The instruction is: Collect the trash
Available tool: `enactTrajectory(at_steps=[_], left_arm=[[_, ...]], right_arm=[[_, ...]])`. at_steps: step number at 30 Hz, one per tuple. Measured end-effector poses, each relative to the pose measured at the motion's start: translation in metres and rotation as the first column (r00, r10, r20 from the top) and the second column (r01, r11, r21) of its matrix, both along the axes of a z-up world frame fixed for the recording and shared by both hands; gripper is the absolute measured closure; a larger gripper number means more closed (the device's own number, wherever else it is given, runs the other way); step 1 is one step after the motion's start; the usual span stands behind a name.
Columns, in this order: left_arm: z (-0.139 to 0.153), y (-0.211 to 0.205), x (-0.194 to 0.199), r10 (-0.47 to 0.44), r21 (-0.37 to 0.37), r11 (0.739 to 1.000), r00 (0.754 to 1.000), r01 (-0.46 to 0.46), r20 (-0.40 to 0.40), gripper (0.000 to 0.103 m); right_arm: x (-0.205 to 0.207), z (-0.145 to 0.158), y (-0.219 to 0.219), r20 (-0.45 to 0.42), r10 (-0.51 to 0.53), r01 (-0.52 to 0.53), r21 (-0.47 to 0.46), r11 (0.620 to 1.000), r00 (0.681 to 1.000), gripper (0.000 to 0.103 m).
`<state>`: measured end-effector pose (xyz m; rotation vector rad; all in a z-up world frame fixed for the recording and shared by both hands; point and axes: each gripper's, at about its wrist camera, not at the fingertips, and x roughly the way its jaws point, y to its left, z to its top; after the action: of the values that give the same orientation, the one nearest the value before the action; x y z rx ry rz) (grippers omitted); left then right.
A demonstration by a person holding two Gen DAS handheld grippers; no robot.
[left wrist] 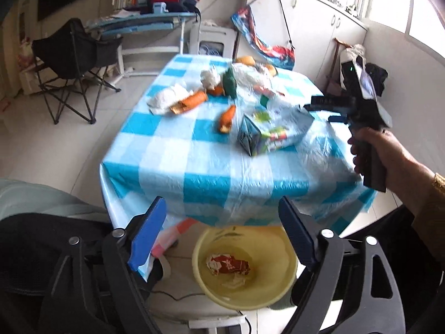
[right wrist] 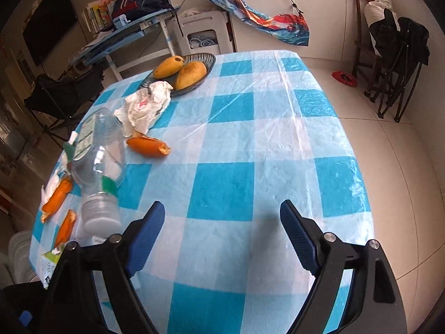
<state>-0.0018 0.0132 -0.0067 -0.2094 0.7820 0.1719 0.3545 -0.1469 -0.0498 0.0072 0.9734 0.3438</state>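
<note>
**Both fingers wide and empty — next pick from the counter**

The left gripper (left wrist: 222, 239) gapes empty above the yellow basin (left wrist: 283, 286), 1 red wrapper (left wrist: 226, 264) inside. The right gripper (right wrist: 222, 239), equally spread and empty, hovers over the checked counter (right wrist: 250, 139). Approach the clear bottle (right wrist: 97, 161) across its body; peels (right wrist: 148, 146) and tissue (right wrist: 144, 105) lie beyond it. The carton (left wrist: 261, 136) is blurred — its print unreadable.
</note>
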Motion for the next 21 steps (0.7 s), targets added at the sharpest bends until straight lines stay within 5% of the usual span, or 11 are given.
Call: enactTrajectory(at_steps=[4, 9, 21], left_arm=[[0.012, 0.013, 0.016, 0.045, -0.004, 0.999, 0.998, -0.045, 0.044, 0.016], [0.014, 0.021, 0.028, 0.063, -0.036, 0.997, 0.996, -0.061, 0.062, 0.016], [-0.006, 0.037, 0.025, 0.120, -0.042, 0.992, 0.992, -0.119, 0.022, 0.014]], right_arm=[[0.012, -0.003, 0.018, 0.009, 0.030, -0.030, -0.062, 0.998, 0.999, 0.007], [0.022, -0.006, 0.034, 0.010, 0.042, -0.040, -0.176, 0.984, 0.999, 0.006], [0.019, -0.005, 0.033, 0.006, 0.045, -0.043, -0.175, 0.984, 0.999, 0.006]])
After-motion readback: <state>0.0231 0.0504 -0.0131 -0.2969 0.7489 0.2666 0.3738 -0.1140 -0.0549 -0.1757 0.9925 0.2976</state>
